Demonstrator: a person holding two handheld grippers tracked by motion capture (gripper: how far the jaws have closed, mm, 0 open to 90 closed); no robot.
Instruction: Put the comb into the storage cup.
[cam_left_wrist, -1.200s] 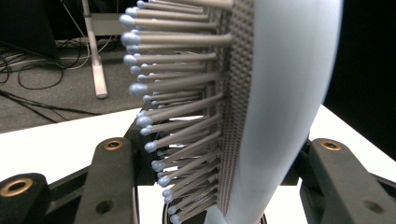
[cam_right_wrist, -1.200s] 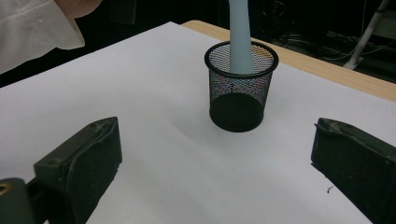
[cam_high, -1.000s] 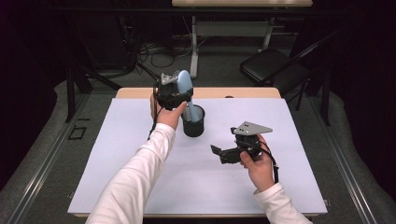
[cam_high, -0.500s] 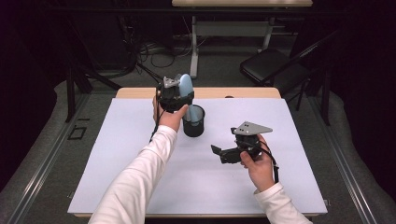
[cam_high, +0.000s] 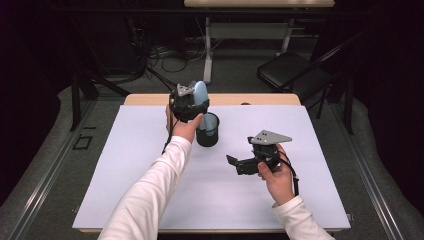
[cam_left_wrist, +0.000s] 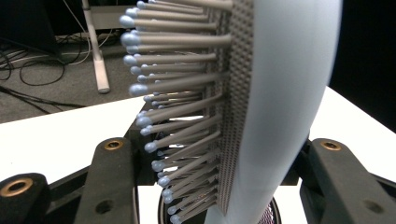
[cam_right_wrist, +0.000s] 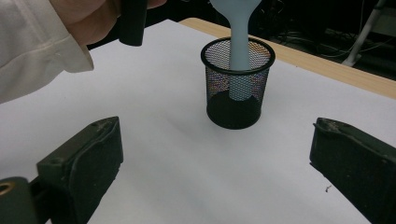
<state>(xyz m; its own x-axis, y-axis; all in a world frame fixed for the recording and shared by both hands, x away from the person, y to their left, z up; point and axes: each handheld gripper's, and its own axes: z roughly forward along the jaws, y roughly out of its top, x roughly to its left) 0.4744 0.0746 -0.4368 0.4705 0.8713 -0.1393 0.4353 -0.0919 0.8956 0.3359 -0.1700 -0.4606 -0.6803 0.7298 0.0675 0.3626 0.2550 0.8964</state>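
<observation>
High view: left hand-held gripper (cam_high: 192, 102) raised above the far middle of the counter (cam_high: 125, 175), pinching a pale blue brush (cam_high: 201, 95) by its head, handle pointing down into a black mesh cup (cam_high: 208, 131) standing just beside the left hand. Right hand-held gripper (cam_high: 234, 162) held low over the white sheet, well apart from the cup, pointing left, jaws spread and holding nothing. Left gripper view: brush (cam_left_wrist: 280, 107) clamped upright between the two black jaws, bristles (cam_left_wrist: 177, 93) with rounded tips sticking out to the left, smooth back to the right, rim of the cup (cam_left_wrist: 268, 219) seen just below. Right gripper view: jaws spread wide at both lower corners, nothing between them; cup (cam_right_wrist: 237, 84) upright on the sheet ahead, brush handle (cam_right_wrist: 239, 42) reaching down inside it to the bottom, white sleeve (cam_right_wrist: 37, 42) at upper left.
</observation>
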